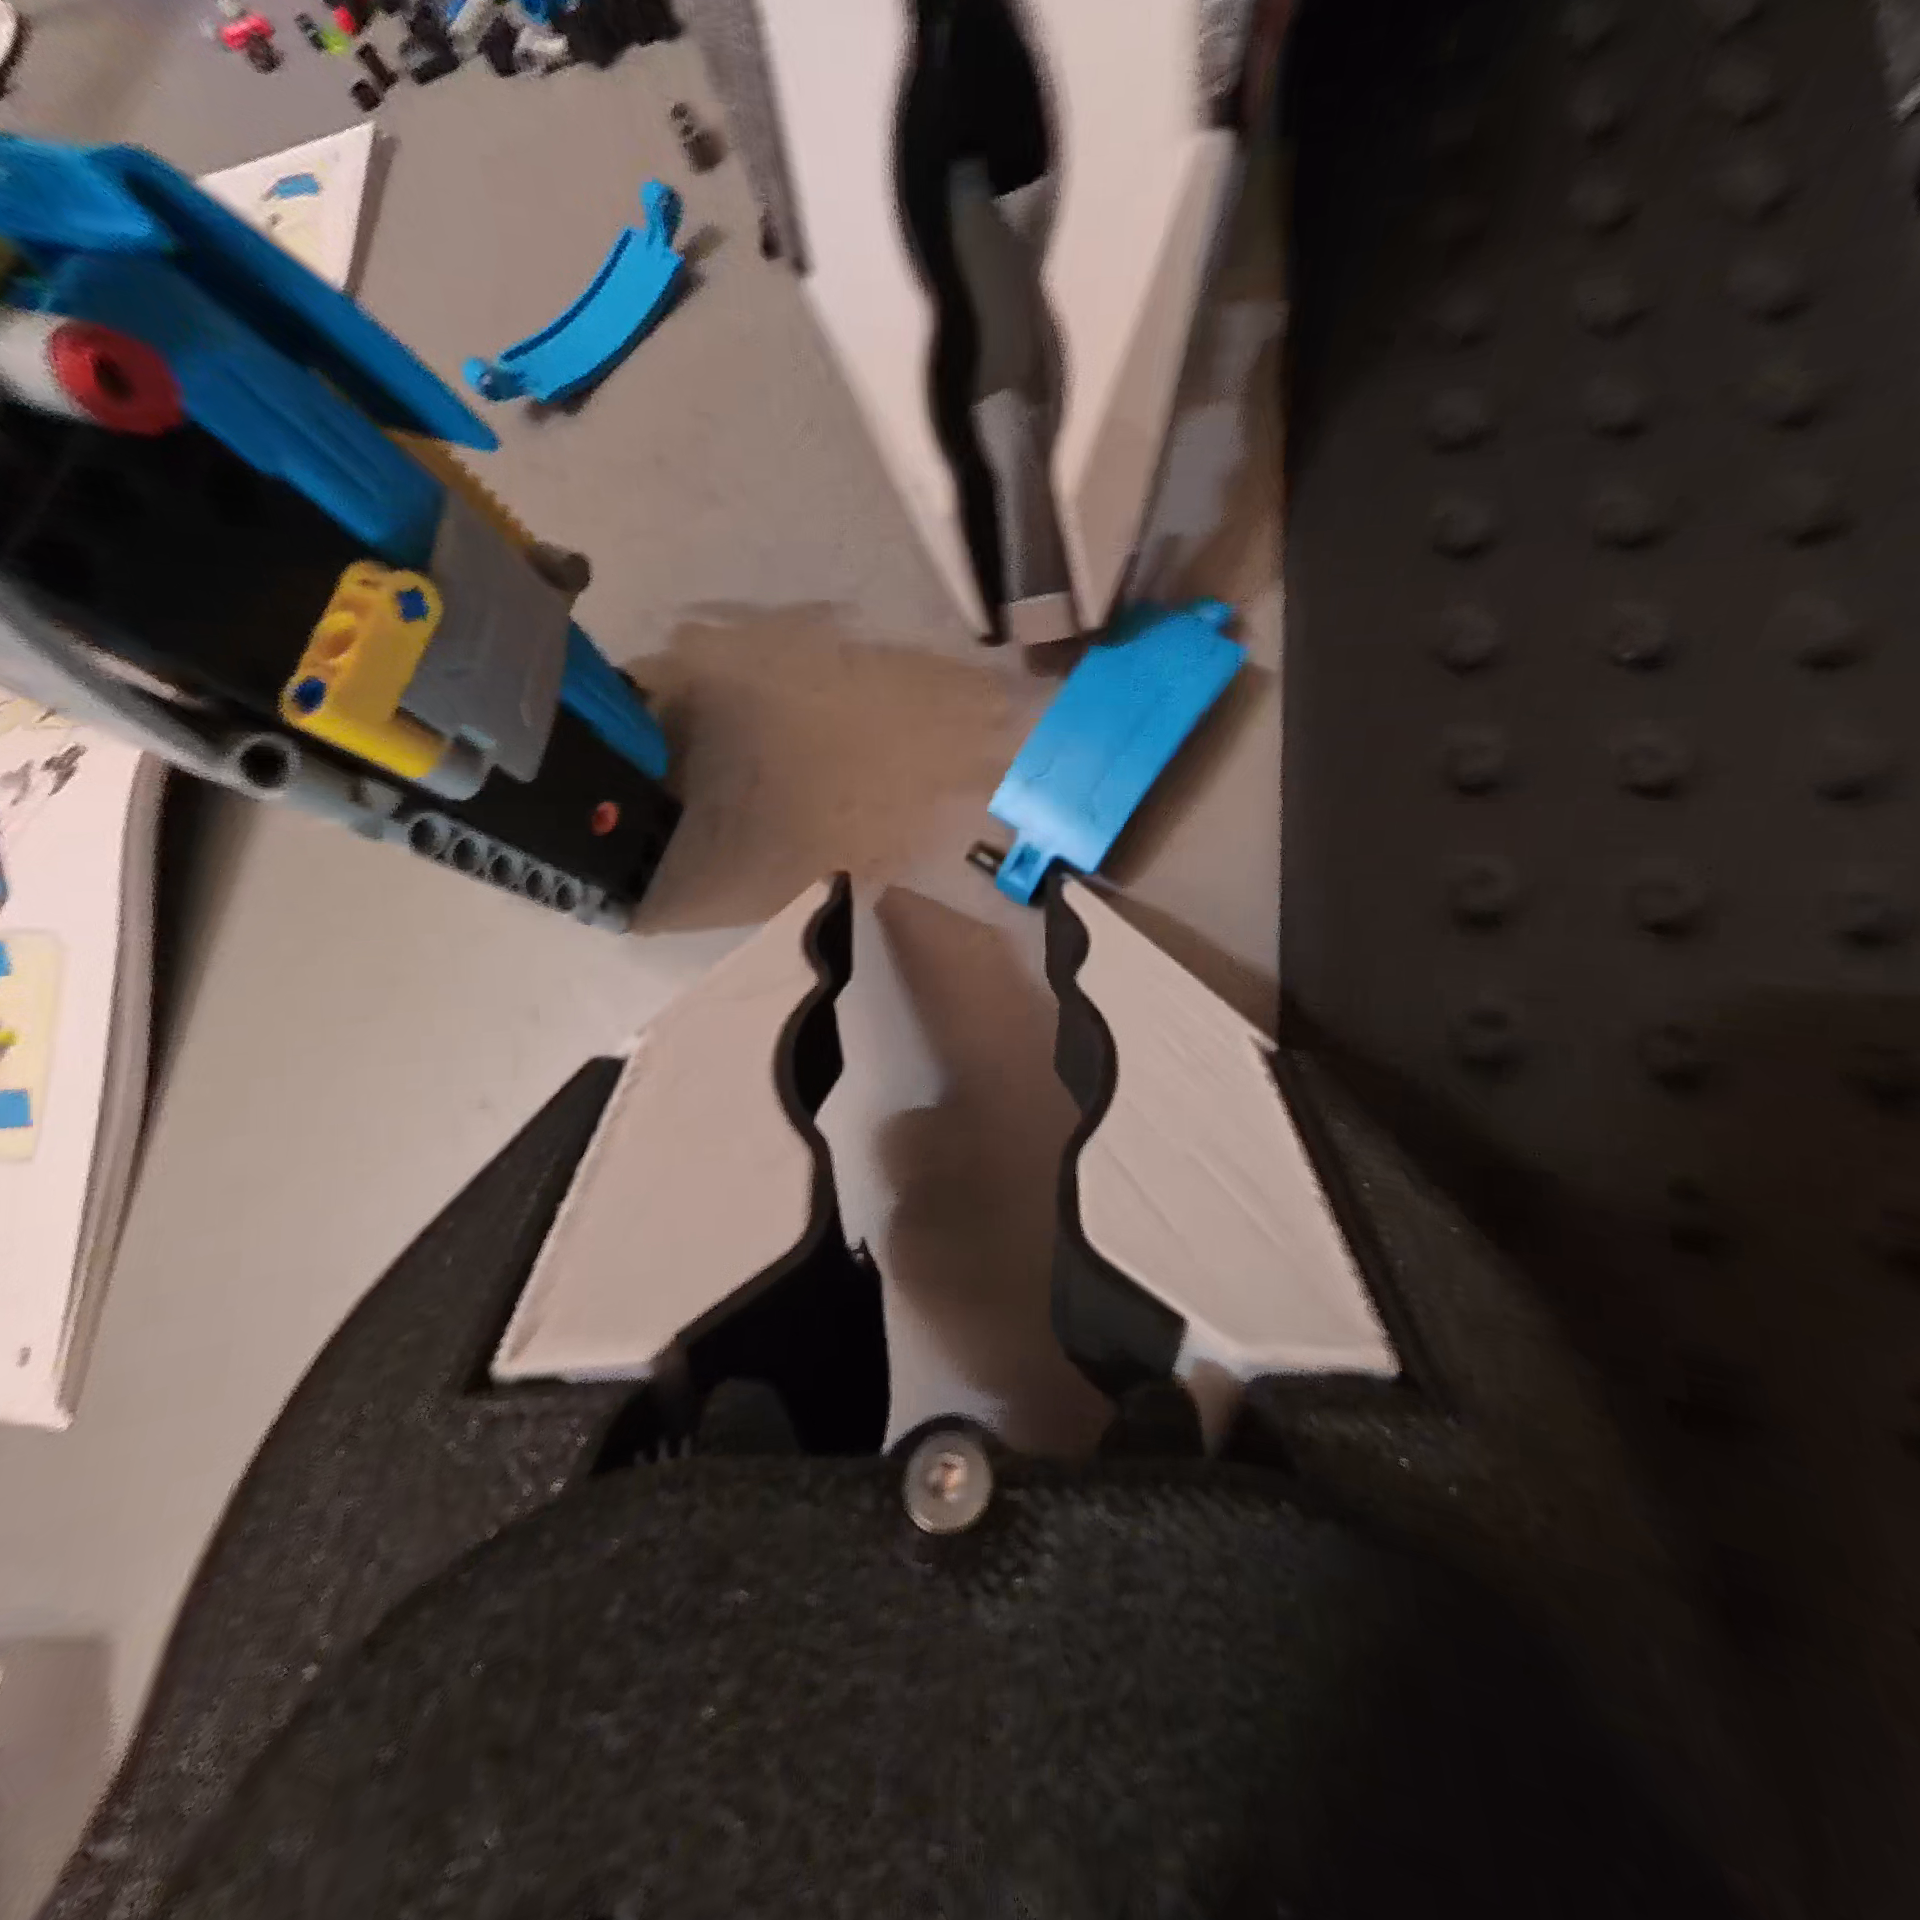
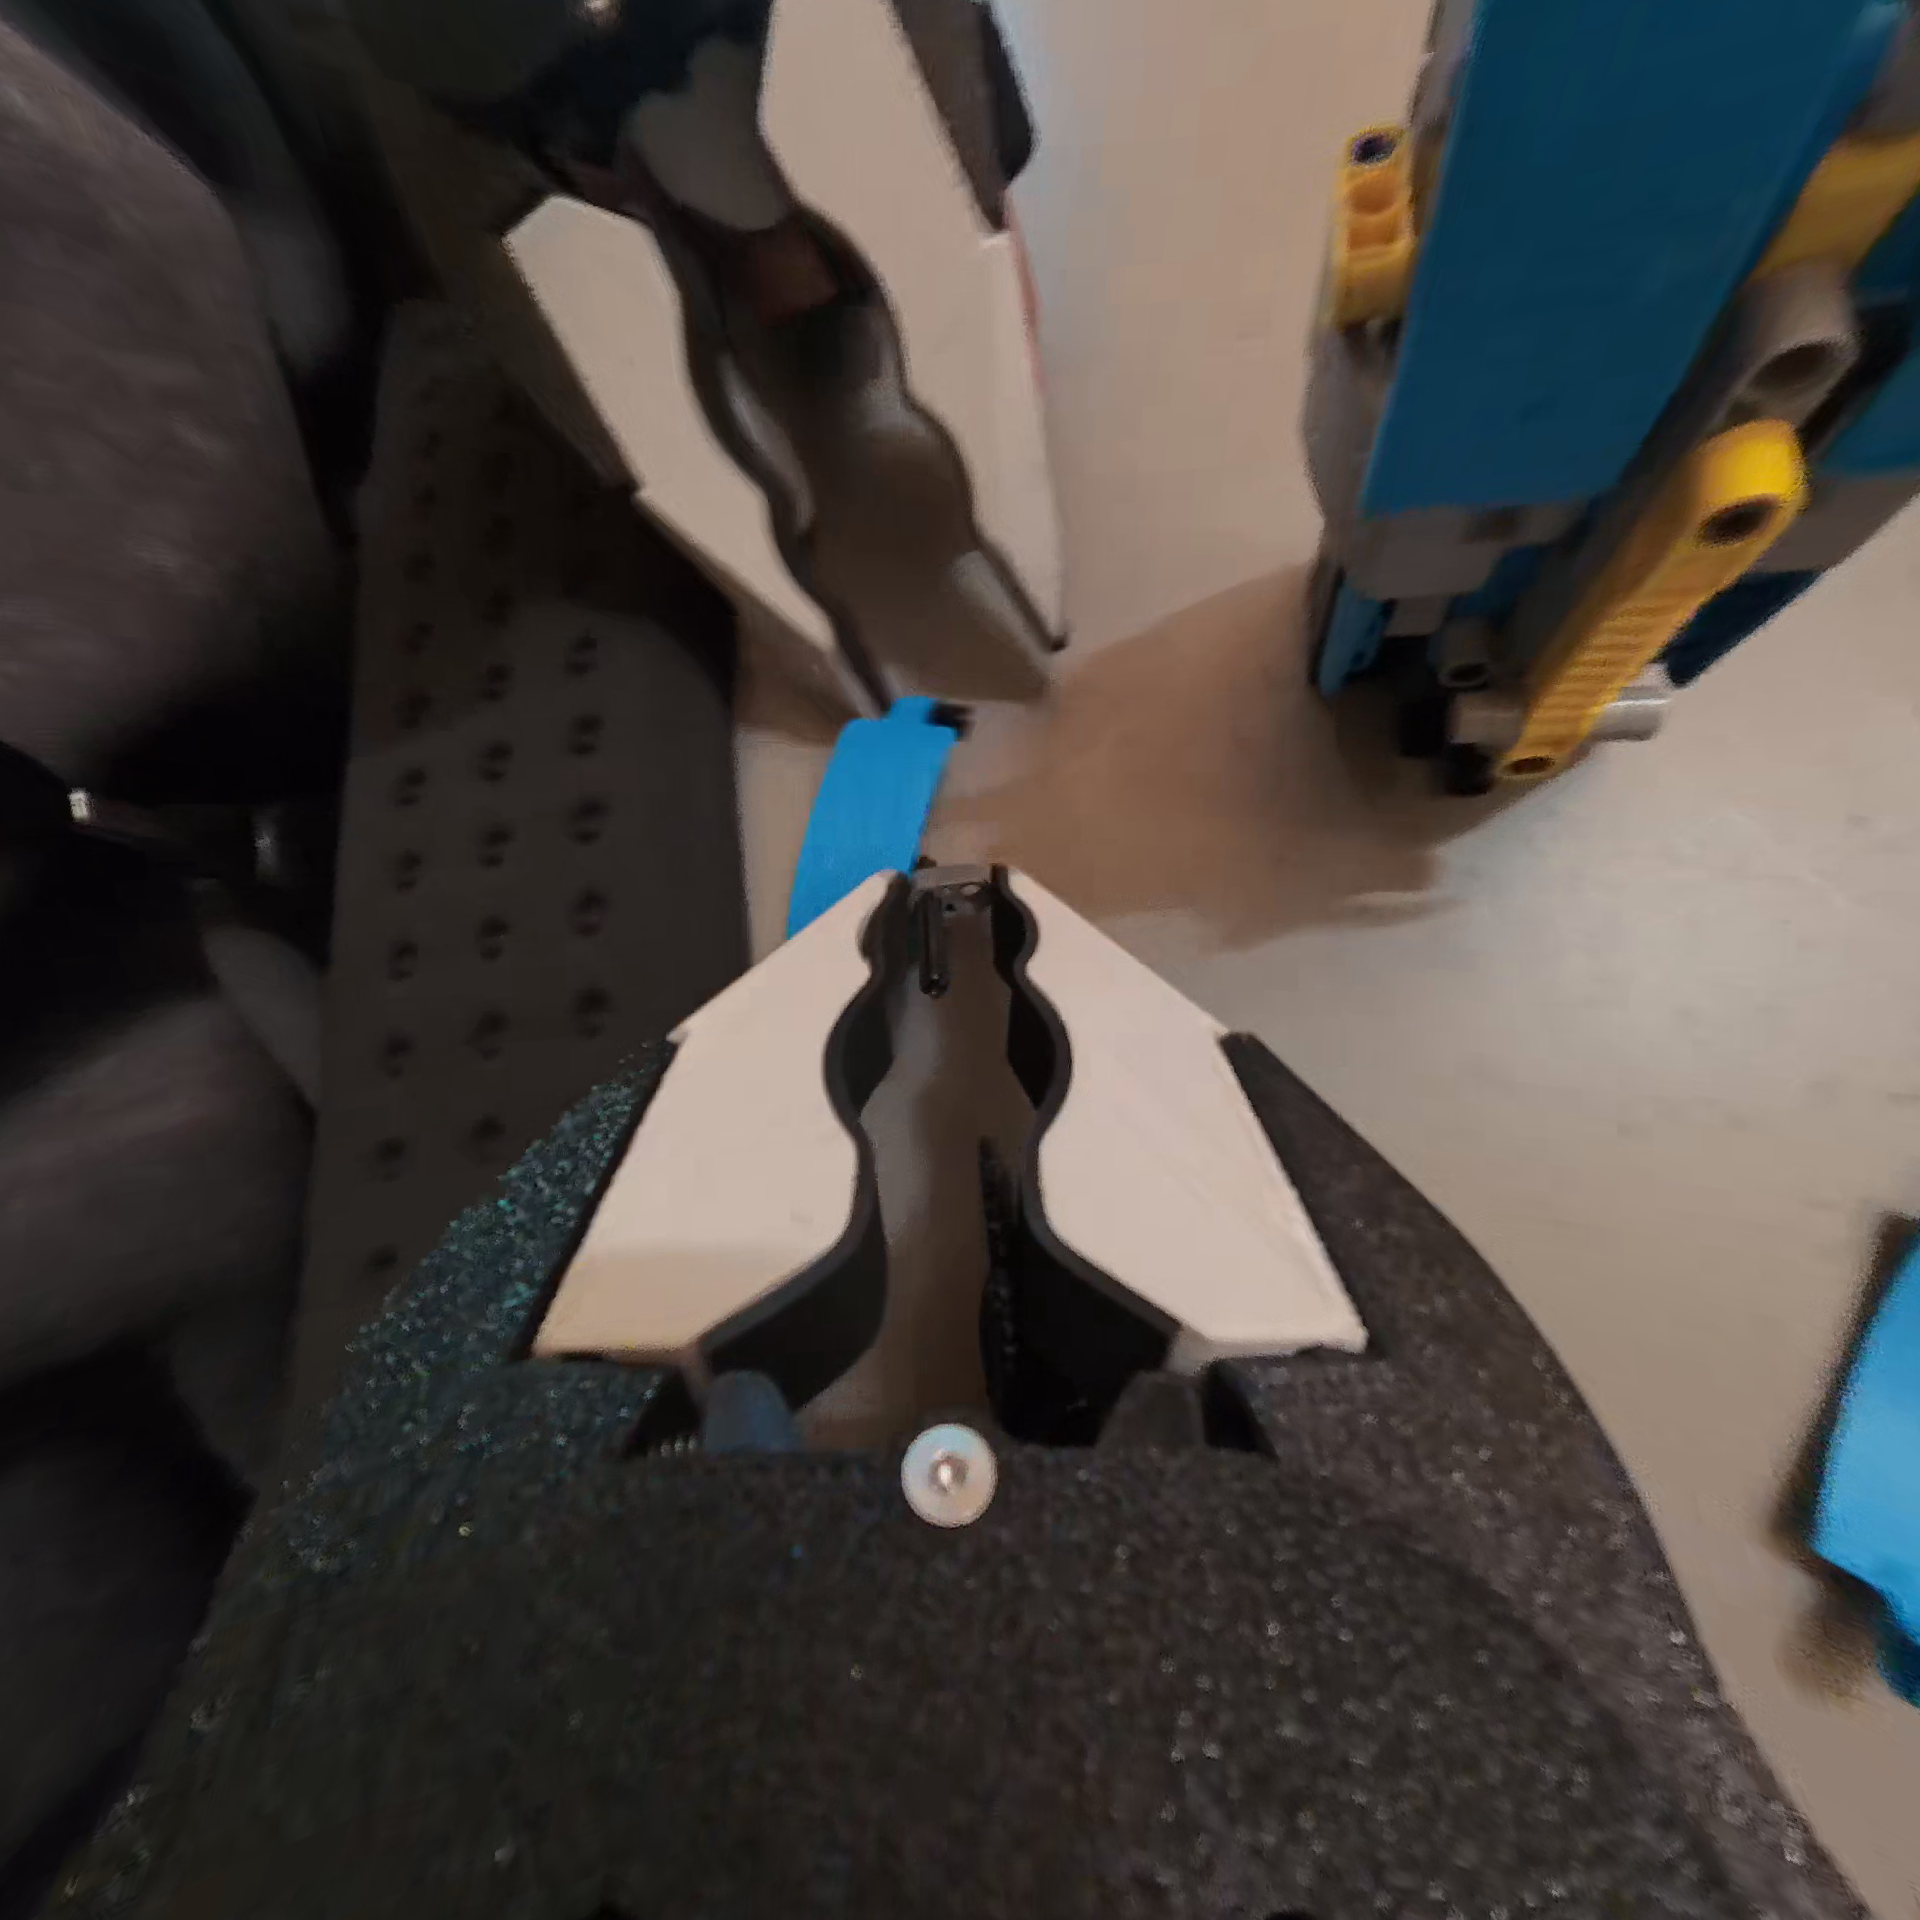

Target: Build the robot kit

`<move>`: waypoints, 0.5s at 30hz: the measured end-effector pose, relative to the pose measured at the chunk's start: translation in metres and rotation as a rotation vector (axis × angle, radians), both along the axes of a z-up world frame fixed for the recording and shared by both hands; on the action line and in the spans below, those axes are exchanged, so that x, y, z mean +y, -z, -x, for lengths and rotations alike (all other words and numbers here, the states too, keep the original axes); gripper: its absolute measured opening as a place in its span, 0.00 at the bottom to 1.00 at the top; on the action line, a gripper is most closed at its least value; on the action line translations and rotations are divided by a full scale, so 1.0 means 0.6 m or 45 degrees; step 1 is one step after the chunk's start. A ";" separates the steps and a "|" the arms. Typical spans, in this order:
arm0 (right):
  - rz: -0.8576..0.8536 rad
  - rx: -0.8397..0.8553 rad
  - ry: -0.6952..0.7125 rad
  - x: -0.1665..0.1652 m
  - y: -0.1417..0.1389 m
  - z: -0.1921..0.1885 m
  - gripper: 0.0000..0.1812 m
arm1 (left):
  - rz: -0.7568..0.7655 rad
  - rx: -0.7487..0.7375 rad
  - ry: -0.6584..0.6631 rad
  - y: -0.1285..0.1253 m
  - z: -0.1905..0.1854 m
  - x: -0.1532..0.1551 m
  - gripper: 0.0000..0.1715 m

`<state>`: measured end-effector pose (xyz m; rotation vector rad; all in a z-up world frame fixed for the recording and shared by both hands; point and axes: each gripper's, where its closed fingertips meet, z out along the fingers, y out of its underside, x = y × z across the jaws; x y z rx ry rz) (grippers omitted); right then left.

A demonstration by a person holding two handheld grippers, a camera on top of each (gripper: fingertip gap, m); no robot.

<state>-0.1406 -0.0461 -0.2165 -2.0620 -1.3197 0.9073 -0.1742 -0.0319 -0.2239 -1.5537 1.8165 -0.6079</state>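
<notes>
A flat blue panel [image 1: 1122,738] lies on the beige table beside a dark studded plate. My left gripper [image 1: 948,883] is open, and its right fingertip [image 1: 1060,904] touches the panel's near tab, where a small black pin sticks out. My right gripper [image 2: 948,883] is shut on a small black pin [image 2: 933,930] at its tips, right next to the other end of the panel [image 2: 878,805], which shows edge-on there. In the left wrist view the right gripper [image 1: 1023,613] comes in from above. The left gripper [image 2: 966,665] also shows in the right wrist view.
A blue, black and yellow brick-built vehicle [image 1: 312,582] stands to the left, and also shows in the right wrist view [image 2: 1558,416]. A curved blue panel [image 1: 592,312] lies behind. The dark studded plate [image 1: 1610,520] fills the right. A booklet [image 1: 62,1039] and a pile of small parts [image 1: 468,42] lie left. The gap from one gripper's tips to the other's is roughly 5 centimeters. About 9 centimeters separates my right fingertips from the dark studded plate [image 1: 1610,520]. It turns up in the right wrist view [image 2: 498,1039] as well.
</notes>
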 end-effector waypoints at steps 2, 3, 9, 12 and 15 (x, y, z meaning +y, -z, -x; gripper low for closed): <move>0.012 -0.002 -0.031 -0.013 0.002 0.003 0.08 | 0.004 0.020 -0.057 -0.002 0.008 0.005 0.21; -0.003 -0.001 -0.035 -0.013 0.000 0.004 0.09 | 0.025 0.031 -0.096 -0.004 0.013 0.005 0.20; 0.186 0.214 0.051 0.003 -0.037 0.018 0.08 | 0.819 0.052 -0.494 -0.037 0.026 -0.042 0.15; 0.329 0.212 0.085 0.003 -0.023 0.018 0.08 | 1.255 0.001 -0.631 -0.044 0.011 -0.064 0.15; 0.420 0.208 0.087 -0.002 -0.012 0.017 0.08 | 1.428 -0.010 -0.759 -0.028 0.003 -0.063 0.15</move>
